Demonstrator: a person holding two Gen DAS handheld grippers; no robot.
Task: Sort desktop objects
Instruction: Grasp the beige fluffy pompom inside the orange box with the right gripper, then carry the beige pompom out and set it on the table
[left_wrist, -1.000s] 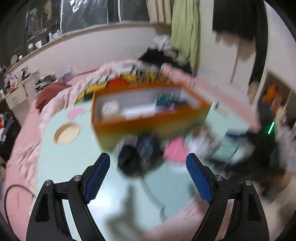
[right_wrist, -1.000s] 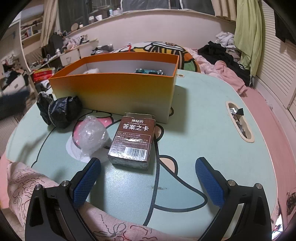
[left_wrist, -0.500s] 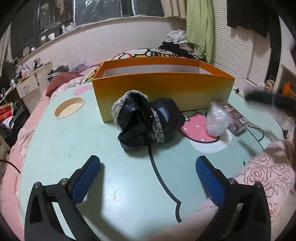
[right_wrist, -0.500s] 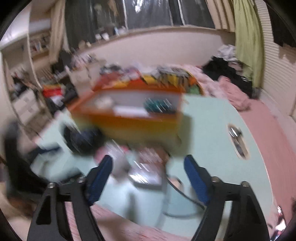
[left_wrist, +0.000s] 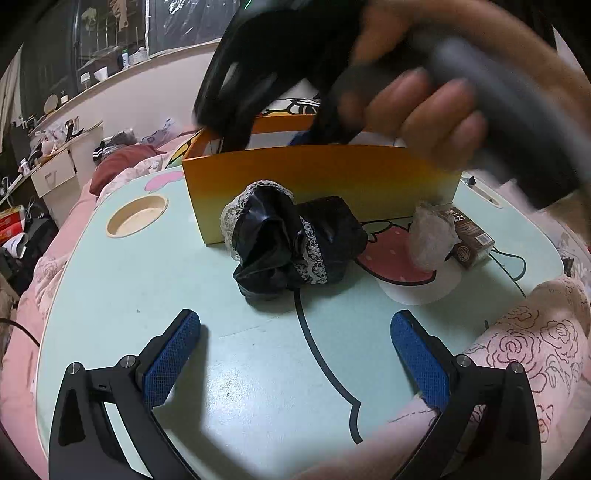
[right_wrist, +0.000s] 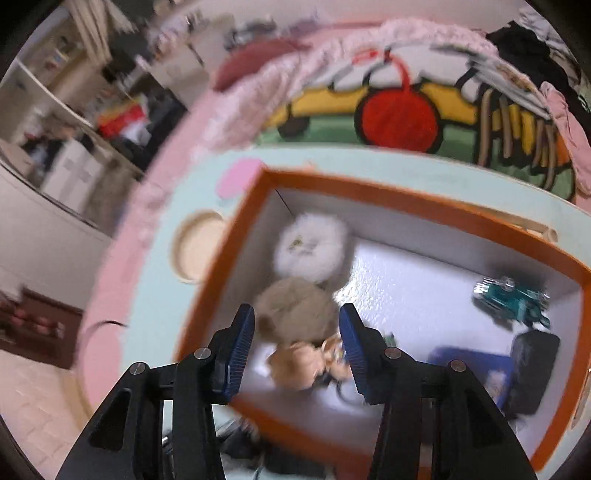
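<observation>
Right claw (right_wrist: 296, 345) closing, above orange box (right_wrist: 406, 201)

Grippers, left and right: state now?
Left gripper: open, empty, above the table.
Right gripper: closing, nothing gripped, over the orange box.

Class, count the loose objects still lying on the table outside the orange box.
3: a black lace-trimmed bundle against the box front, a crumpled clear plastic ball beside it, and a brown card pack touching that. The right hand may hide others.
</observation>
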